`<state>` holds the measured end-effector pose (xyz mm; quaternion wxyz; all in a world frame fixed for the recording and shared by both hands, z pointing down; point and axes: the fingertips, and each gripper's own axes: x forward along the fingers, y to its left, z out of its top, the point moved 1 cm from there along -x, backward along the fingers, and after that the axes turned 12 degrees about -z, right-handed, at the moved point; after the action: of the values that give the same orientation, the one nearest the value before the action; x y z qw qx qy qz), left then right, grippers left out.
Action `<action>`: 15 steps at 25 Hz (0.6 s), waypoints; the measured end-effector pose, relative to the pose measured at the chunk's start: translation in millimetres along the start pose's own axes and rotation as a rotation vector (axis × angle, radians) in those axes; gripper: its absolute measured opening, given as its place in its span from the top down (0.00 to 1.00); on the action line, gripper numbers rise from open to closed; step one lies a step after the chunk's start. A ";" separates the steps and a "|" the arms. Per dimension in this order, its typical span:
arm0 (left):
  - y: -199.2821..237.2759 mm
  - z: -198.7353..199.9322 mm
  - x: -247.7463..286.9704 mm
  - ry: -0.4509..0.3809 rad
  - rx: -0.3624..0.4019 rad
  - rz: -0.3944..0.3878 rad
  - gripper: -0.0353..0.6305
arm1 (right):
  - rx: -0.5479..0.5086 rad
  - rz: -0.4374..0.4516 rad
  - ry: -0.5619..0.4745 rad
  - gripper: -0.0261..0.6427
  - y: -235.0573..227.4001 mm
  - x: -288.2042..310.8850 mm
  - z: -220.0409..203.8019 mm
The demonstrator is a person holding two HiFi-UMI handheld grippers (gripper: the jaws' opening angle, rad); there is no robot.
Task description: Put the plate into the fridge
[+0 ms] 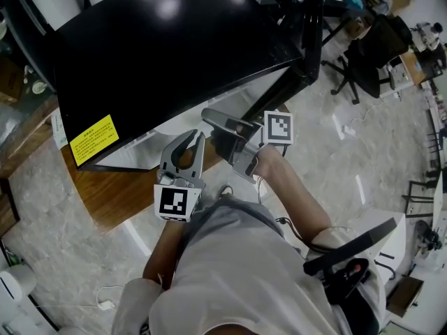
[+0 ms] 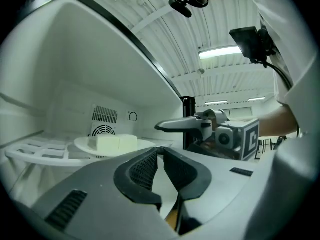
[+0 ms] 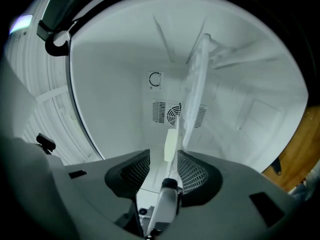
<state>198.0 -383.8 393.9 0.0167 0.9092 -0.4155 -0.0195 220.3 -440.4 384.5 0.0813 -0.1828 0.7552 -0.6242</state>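
Observation:
A white plate (image 2: 82, 145) with pale blocks (image 2: 116, 143) on it rests on the white shelf (image 2: 30, 151) inside the open black fridge (image 1: 174, 40). In the right gripper view the plate (image 3: 196, 84) runs edge-on, with a block (image 3: 171, 143) against it. Its near rim lies between the jaws of my right gripper (image 3: 164, 165), which stand open; the pads do not press on it. My left gripper (image 2: 159, 153) hangs beside it at the fridge's mouth, its tips together with nothing between them. From above, the left gripper (image 1: 195, 137) and the right gripper (image 1: 213, 124) both point into the fridge front.
The fridge door (image 1: 312, 30) stands swung out to the right. A fan vent (image 3: 172, 113) sits in the back wall. The fridge stands on a wooden top (image 1: 112, 190). A black office chair (image 1: 363, 61) is further off on the marble floor.

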 end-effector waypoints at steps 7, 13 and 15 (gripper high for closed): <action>5.9 22.3 -4.2 -0.036 0.044 0.046 0.87 | -0.422 -0.192 -0.141 0.78 -8.6 -17.2 -11.6; 18.9 18.2 -26.2 0.029 0.073 0.139 0.87 | -1.080 -0.387 -0.234 0.88 5.4 -7.0 -35.3; 25.4 11.9 -26.9 0.050 0.073 0.149 0.87 | -1.166 -0.411 -0.243 0.88 7.8 -0.1 -38.2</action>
<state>160.6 -380.2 383.8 -0.0049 0.8760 -0.4819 0.0199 205.6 -404.2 384.9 -0.0682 -0.4079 0.9063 -0.0873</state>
